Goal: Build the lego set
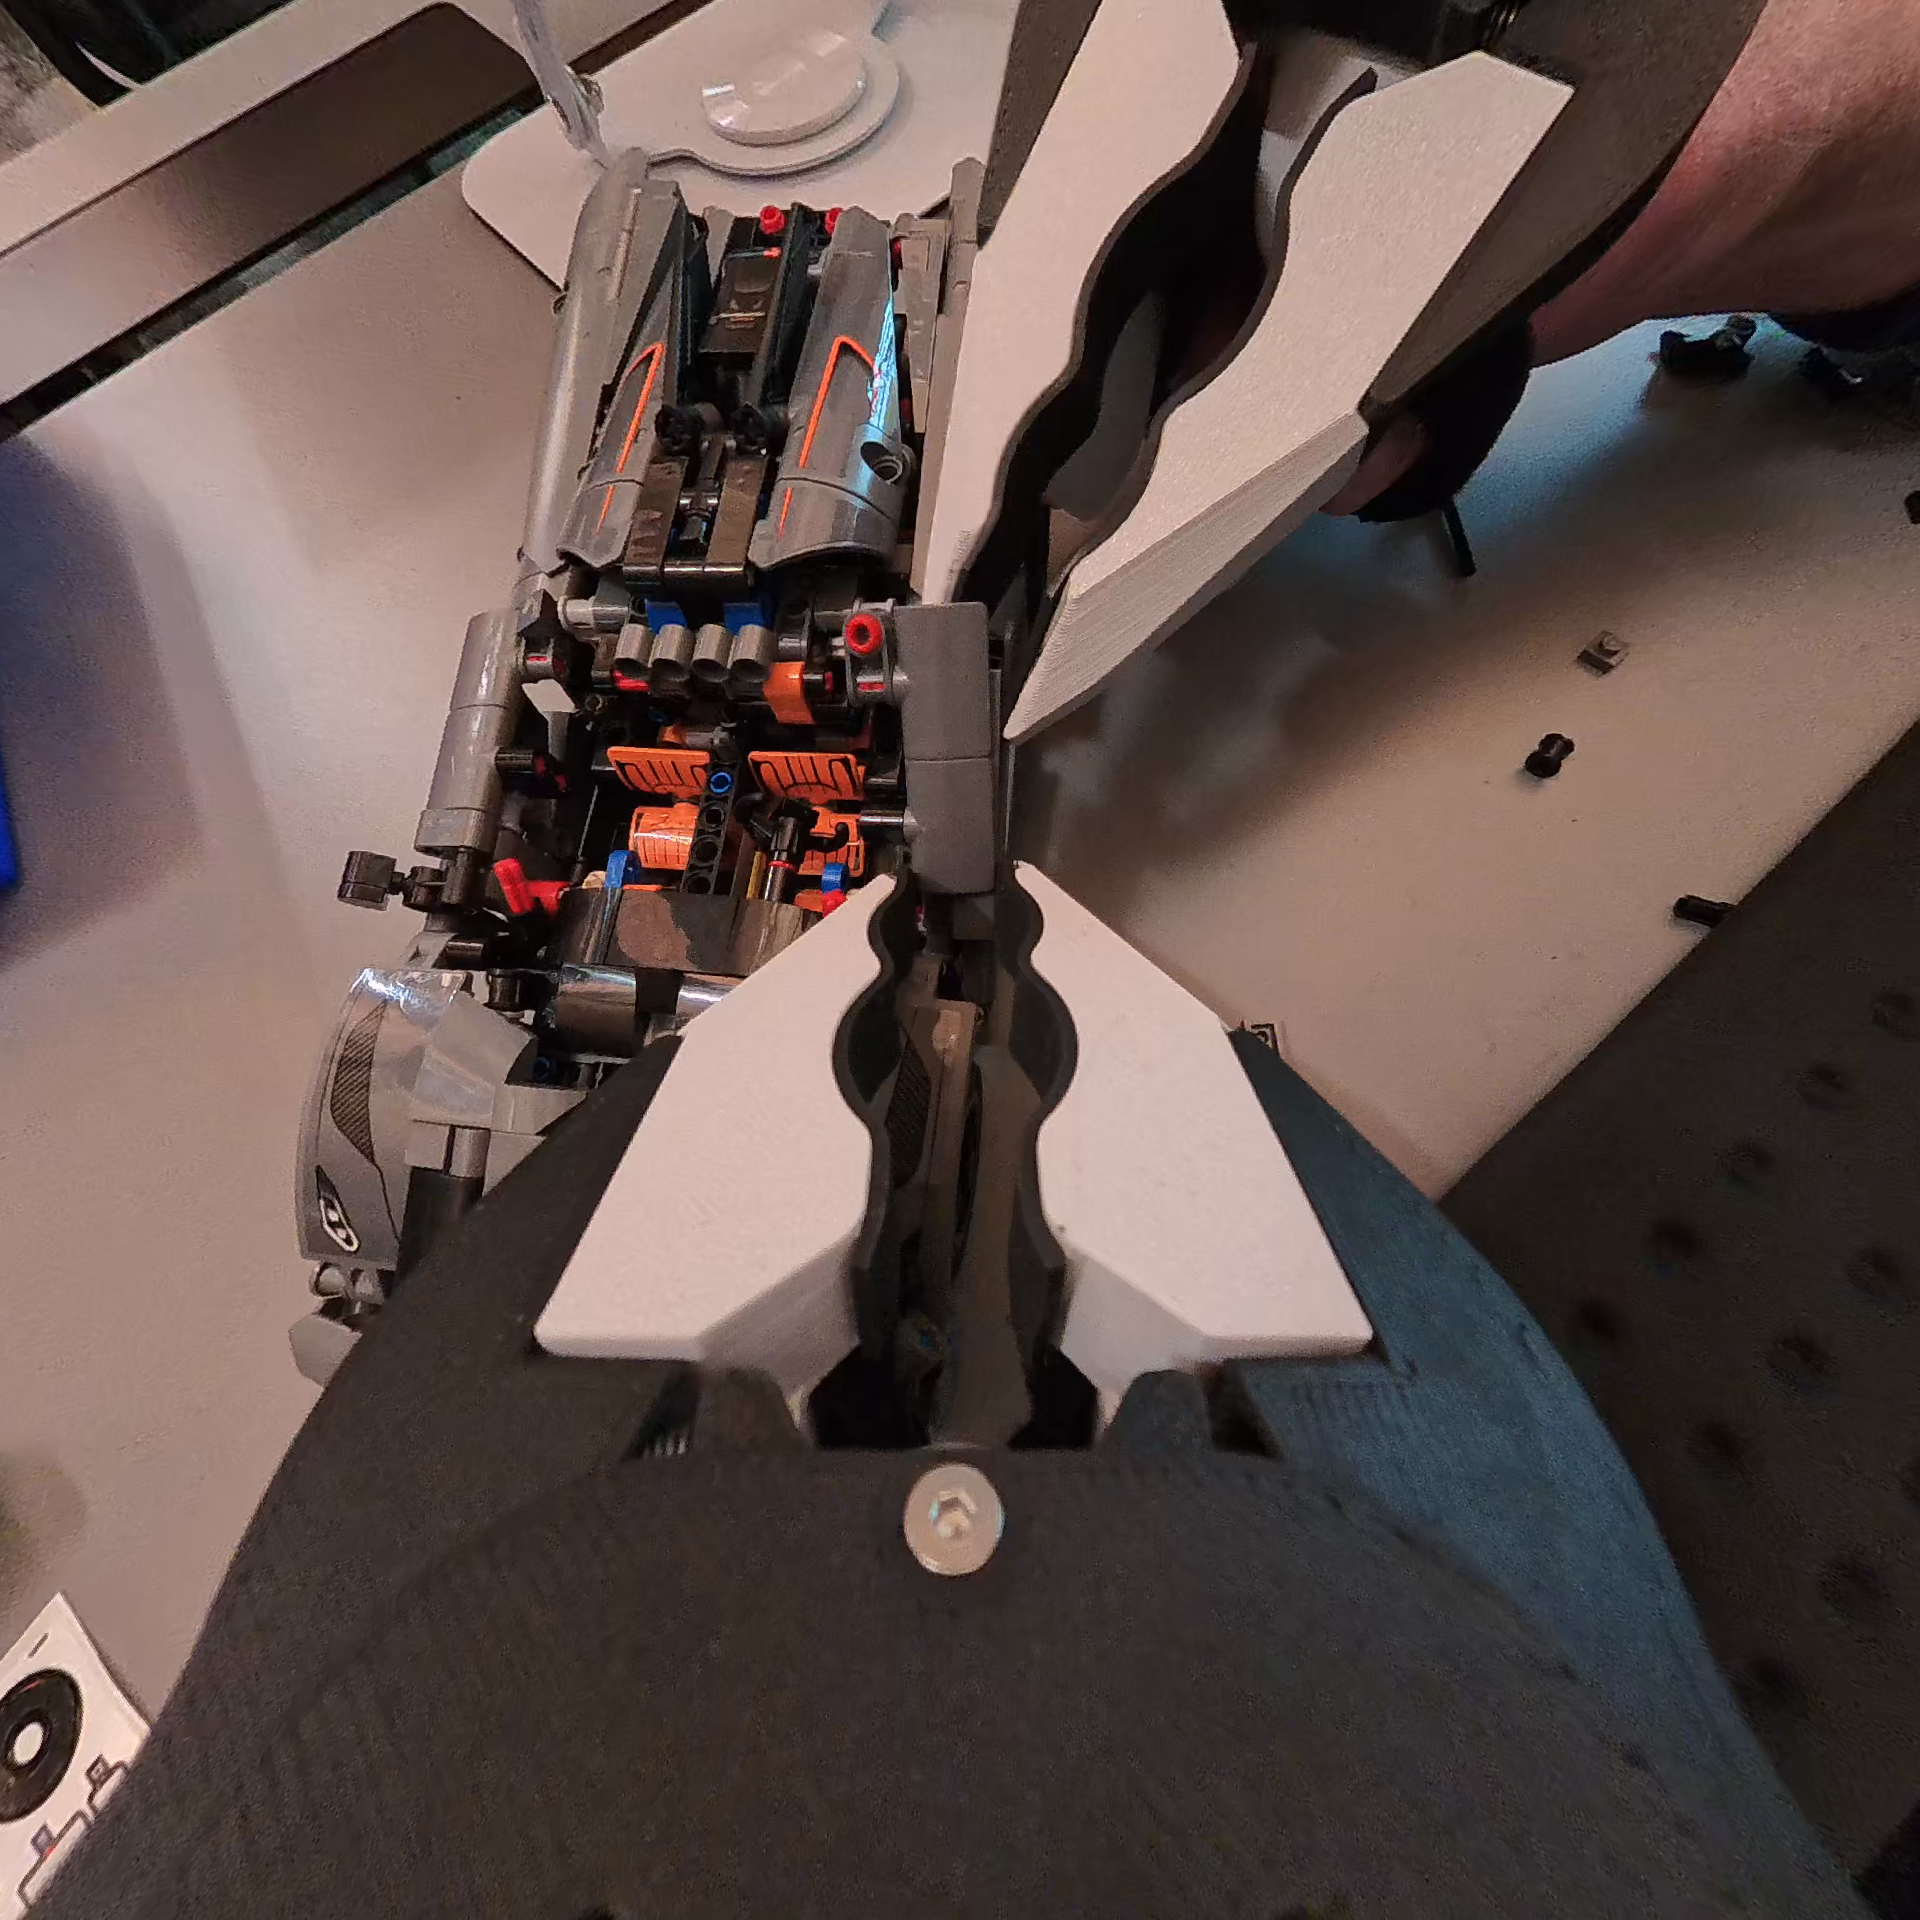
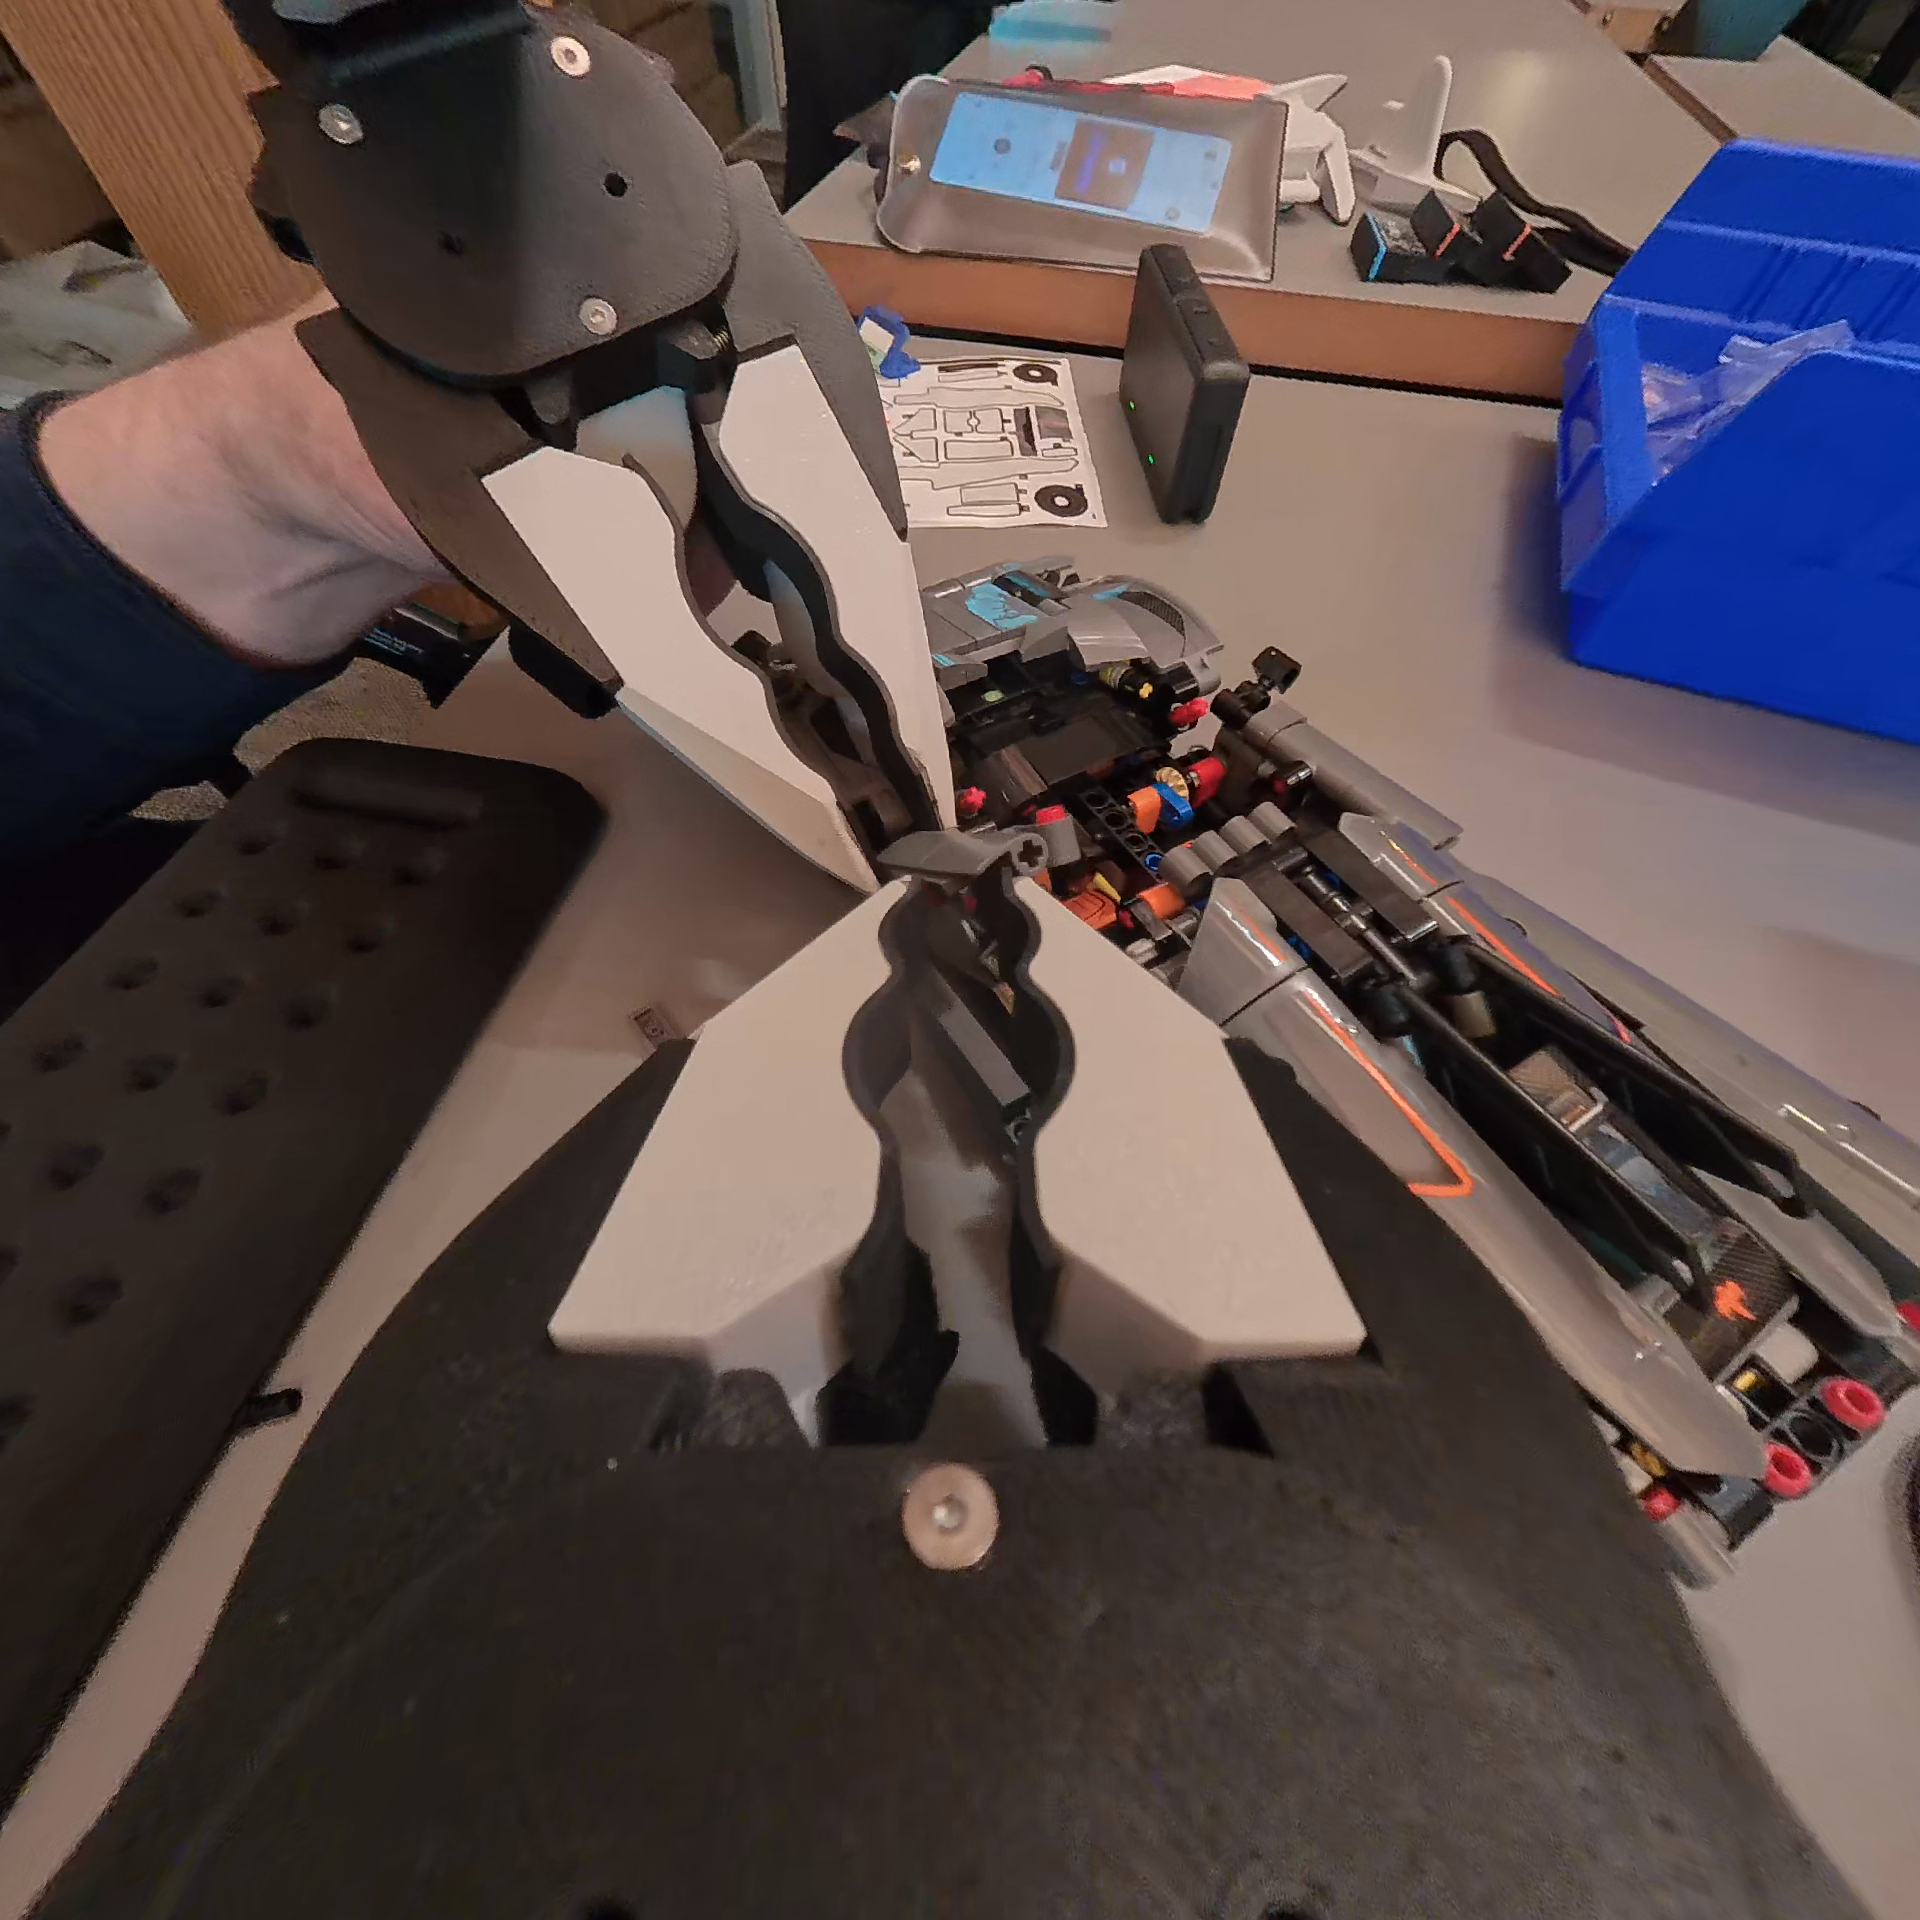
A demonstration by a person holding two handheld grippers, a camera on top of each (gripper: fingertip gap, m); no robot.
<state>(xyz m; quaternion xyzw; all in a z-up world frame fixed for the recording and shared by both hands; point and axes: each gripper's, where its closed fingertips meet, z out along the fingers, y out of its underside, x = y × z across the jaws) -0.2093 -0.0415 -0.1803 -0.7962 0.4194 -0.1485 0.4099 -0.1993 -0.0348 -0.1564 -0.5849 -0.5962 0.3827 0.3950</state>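
A grey, black and orange lego car (image 1: pixel 717 644) is lying on the pale grey surface (image 1: pixel 1299 831), its open middle showing orange seats and small red and blue pins.

The left gripper (image 1: pixel 951 894) is reaching along the car's right flank, its jaws drawn narrow around a dark grey side panel (image 1: pixel 943 727) and the parts beneath it; in the right wrist view the same gripper (image 2: pixel 883 842) is coming down from the upper left, its tips closing at that panel. A hand (image 2: pixel 239 520) with a dark blue sleeve is gripping it from behind.

The right gripper (image 2: pixel 961 883) is meeting the car from the opposite side, its jaws nearly together around a grey curved piece with a cross-shaped hole (image 2: pixel 977 854). Whether it is truly pinching that piece or only touching it, I cannot tell. In the left wrist view this gripper (image 1: pixel 1023 717) is angling in from the upper right.

Beyond the car, a sticker sheet (image 2: pixel 992 442) is lying flat, a black box with 2 green lights (image 2: pixel 1184 384) is standing just beside it, and a blue bin (image 2: pixel 1756 416) is sitting to the right. A black perforated mat (image 2: pixel 208 997) is lying to the left.
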